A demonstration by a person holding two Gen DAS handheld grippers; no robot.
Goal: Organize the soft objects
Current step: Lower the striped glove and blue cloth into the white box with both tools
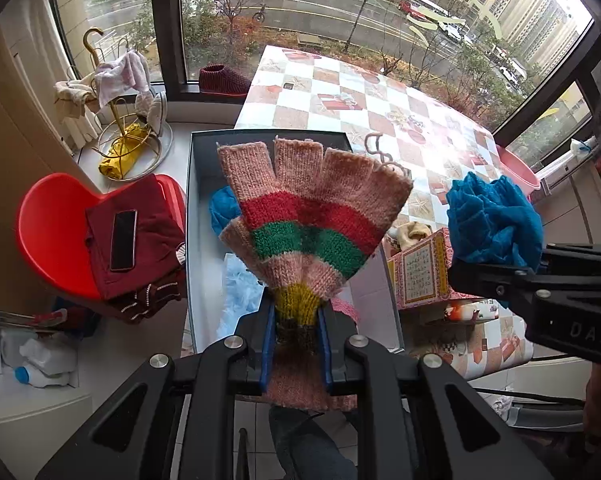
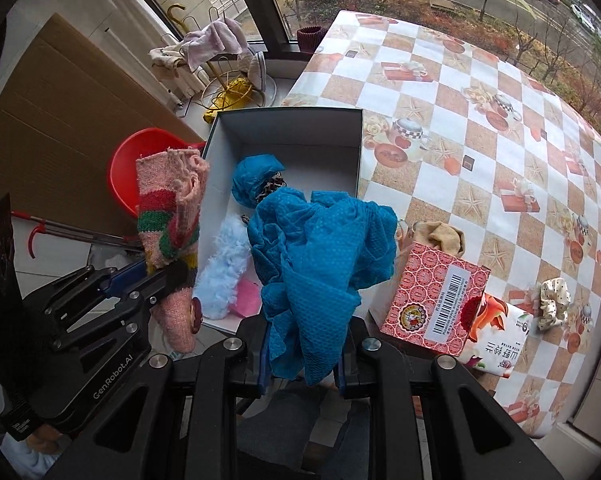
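A: While each hand grips something, what's counted?

B: Two tools, each clamped on one soft item. The left tool pinches the yellow cuff of one striped knit glove, fingers fanned upward above the box. The right tool is closed on one crumpled blue mesh cloth, held over the box's near right corner.

A: Inside the box?

B: Three soft things show: one blue bundle toward the far end, one pale blue fluffy piece, and one pink piece nearest.

A: On the worktop?

B: One red patterned carton just right of the box, one beige sock touching its far edge, one spotted scrunchie further right.
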